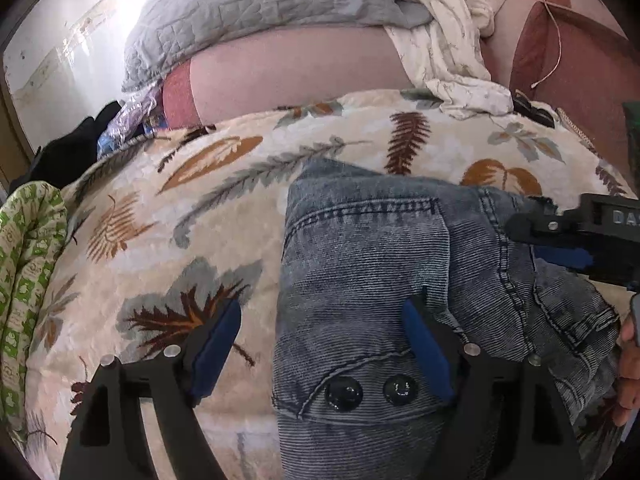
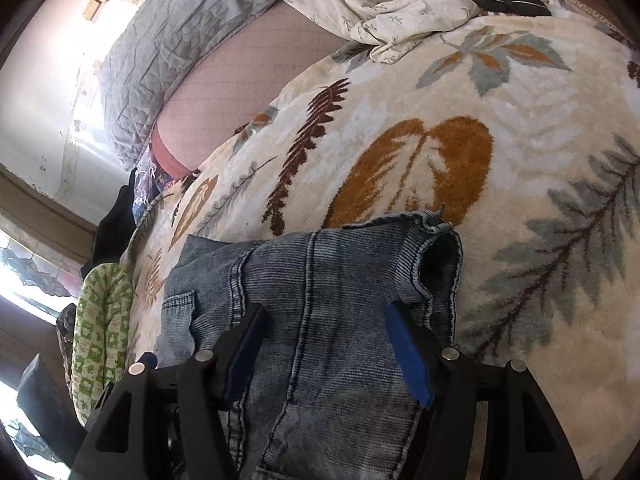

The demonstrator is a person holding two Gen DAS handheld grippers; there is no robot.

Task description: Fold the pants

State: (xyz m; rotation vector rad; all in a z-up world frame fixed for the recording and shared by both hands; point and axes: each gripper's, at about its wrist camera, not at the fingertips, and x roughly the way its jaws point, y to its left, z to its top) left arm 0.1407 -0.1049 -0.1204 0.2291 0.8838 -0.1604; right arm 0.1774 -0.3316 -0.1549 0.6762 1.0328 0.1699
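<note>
The left gripper (image 1: 320, 344) stands wide open, empty, straddling the left edge of the pants (image 1: 380, 280) by their 2 buttons (image 1: 370, 392) on the leaf-print blanket (image 1: 160, 240); the right gripper (image 2: 324, 344) hovers part-open over the denim; both should pinch 1 layer evenly before folding

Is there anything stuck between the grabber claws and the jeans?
No, nothing visible blocks them. The left gripper hangs open right over the jeans, near the two black buttons. The right gripper is open over the denim too. Only the leaf blanket lies beneath.
</note>
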